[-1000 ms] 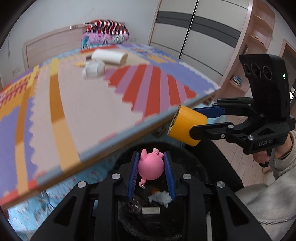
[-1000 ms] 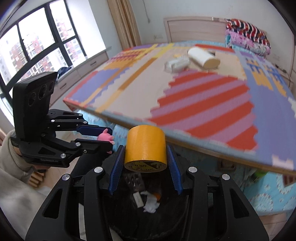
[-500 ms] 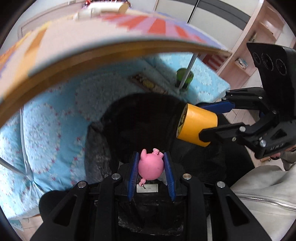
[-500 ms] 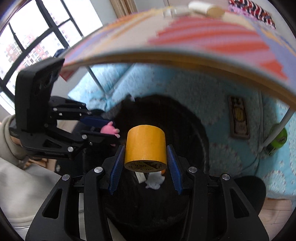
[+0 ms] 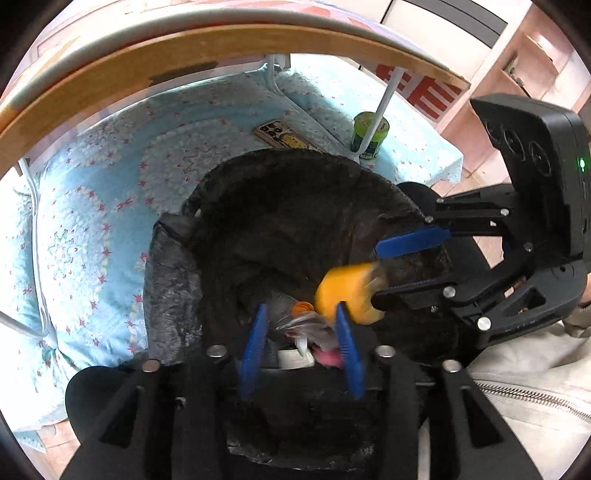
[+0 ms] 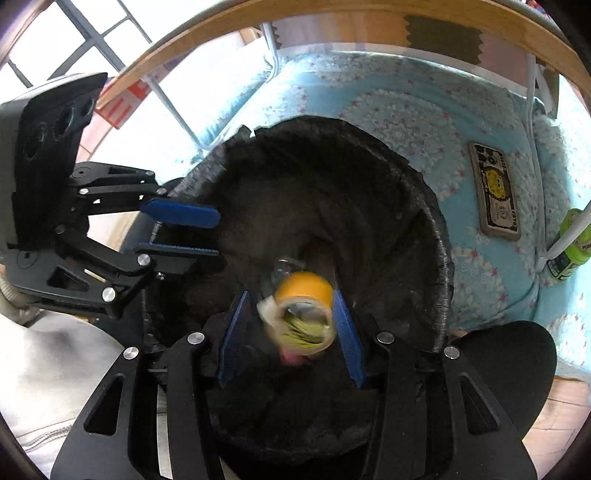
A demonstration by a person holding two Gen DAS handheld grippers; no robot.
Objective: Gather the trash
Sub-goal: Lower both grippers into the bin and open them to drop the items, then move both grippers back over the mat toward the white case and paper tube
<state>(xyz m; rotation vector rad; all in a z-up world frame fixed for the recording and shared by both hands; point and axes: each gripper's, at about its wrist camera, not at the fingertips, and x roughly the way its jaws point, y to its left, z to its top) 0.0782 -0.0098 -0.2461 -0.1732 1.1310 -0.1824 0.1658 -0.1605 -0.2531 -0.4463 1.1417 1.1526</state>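
Note:
Both grippers hang over a bin lined with a black bag (image 5: 173, 280) (image 6: 424, 206). My left gripper (image 5: 301, 314) (image 6: 216, 234) is open; the pink pig toy (image 5: 328, 359) lies blurred below it among the trash in the bin. My right gripper (image 6: 288, 299) (image 5: 375, 271) is open; the yellow tape roll (image 6: 304, 314) (image 5: 349, 291) is blurred and loose between its fingers, falling into the bin. A clear bottle with an orange cap (image 5: 303, 307) and white scraps lie at the bottom.
The wooden table edge (image 5: 221, 48) (image 6: 332, 14) arches overhead on white metal legs (image 5: 380, 110). A blue floral mat (image 5: 92, 221) covers the floor. A green can (image 5: 369, 134) (image 6: 570, 243) and a flat patterned card (image 6: 496, 192) (image 5: 284, 134) lie on the mat.
Both grippers opened over the bin. The pink pig dropped out of the left gripper and the yellow tape roll is falling from the right one. Both views tilted further down.

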